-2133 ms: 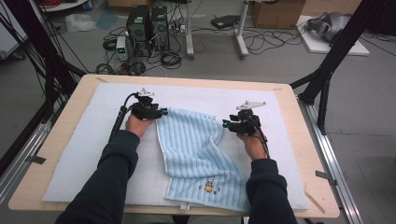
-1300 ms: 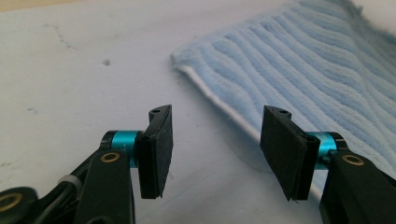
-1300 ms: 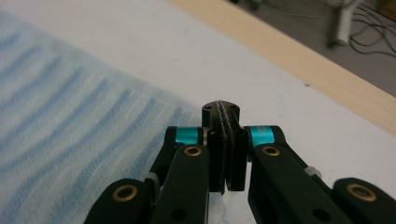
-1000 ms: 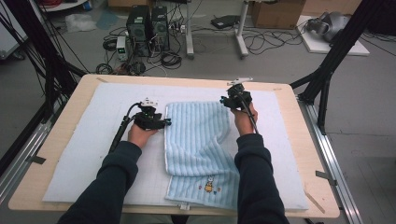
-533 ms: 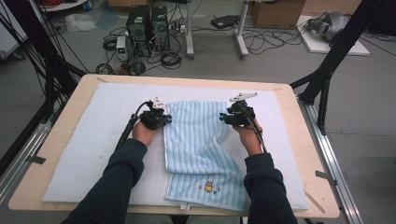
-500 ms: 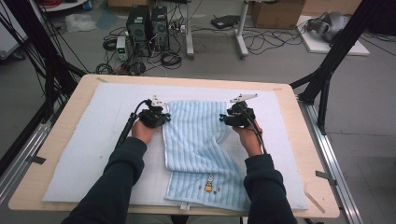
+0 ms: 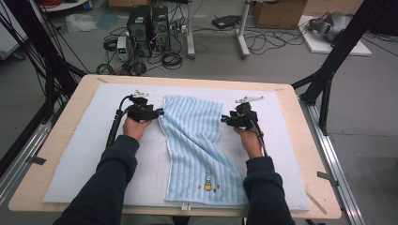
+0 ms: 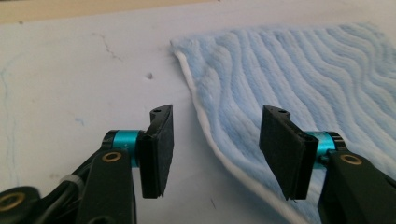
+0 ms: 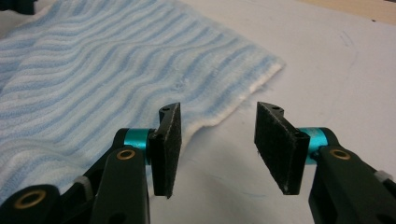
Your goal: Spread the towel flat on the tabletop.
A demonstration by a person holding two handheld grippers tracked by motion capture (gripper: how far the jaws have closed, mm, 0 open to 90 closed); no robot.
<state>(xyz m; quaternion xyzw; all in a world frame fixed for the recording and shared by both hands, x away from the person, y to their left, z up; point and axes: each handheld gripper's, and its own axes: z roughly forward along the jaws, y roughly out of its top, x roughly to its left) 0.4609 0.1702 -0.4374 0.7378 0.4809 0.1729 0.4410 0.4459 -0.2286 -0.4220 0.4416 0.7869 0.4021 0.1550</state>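
high: towel (image 7: 199,150) spread flat mid-table (image 7: 300,197), left tool (image 7: 157,112) and right tool (image 7: 224,120) at its far corners | left: jaws apart, empty, just reopened beside hem | right: jaws just widening, empty, straddling edge | step: corners released; next calls for regrasp to fold

High overview — two close towel (image 7: 199,145) views

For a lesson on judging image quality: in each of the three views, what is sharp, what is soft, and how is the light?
High view: even, soft light, faint shadows, towel and mat slightly grainy. Left gripper view: towel edge ahead fairly crisp, the near left gripper a little soft at the bottom. Right gripper view: towel stripes readable, far corner softer, the right gripper dark with no glare.
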